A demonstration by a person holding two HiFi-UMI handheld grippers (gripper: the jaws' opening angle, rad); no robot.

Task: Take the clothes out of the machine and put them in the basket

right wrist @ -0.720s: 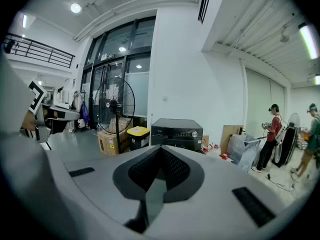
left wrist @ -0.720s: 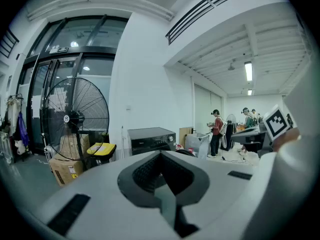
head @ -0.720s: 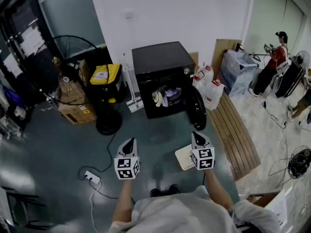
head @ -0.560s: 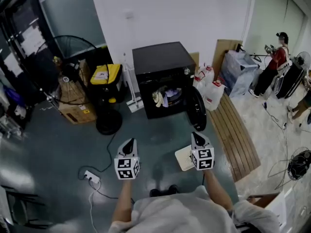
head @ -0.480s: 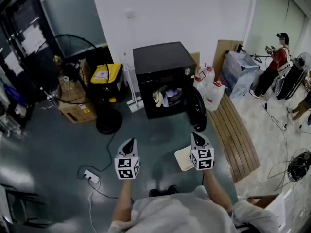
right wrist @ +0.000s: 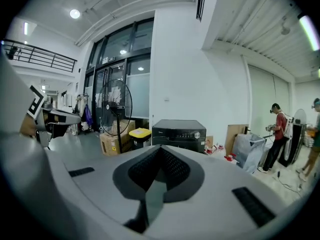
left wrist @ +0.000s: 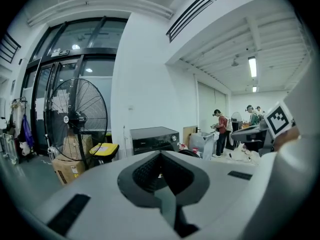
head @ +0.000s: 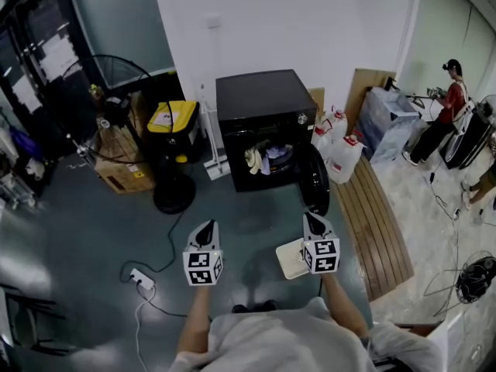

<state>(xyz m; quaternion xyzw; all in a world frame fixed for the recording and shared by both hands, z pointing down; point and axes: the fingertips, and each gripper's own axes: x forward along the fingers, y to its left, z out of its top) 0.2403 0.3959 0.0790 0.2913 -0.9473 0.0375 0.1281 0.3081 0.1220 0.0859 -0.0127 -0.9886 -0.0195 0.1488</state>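
Note:
The black machine [head: 260,122] stands against the white wall, its round door [head: 314,178] swung open to the right. Light clothes [head: 263,160] lie inside the drum. A pale square basket [head: 291,259] sits on the floor, partly behind my right gripper [head: 311,218]. My left gripper [head: 205,228] hangs beside it at the same height. Both are well short of the machine, jaws together with nothing in them. The machine [left wrist: 154,139] shows beyond the left gripper [left wrist: 160,155], and likewise the machine [right wrist: 180,133] beyond the right gripper [right wrist: 161,148].
A standing fan [head: 116,91], a yellow-lidded bin [head: 170,118] and a cardboard box [head: 120,169] stand left of the machine. A power strip [head: 141,279] with its cable lies on the floor. Water jugs [head: 341,149] and a slatted wooden platform [head: 380,215] are right. A person [head: 449,103] stands far right.
The head view has shifted a little, so the machine sits slightly lower and to the right in the picture. Both grippers keep their places and stay shut.

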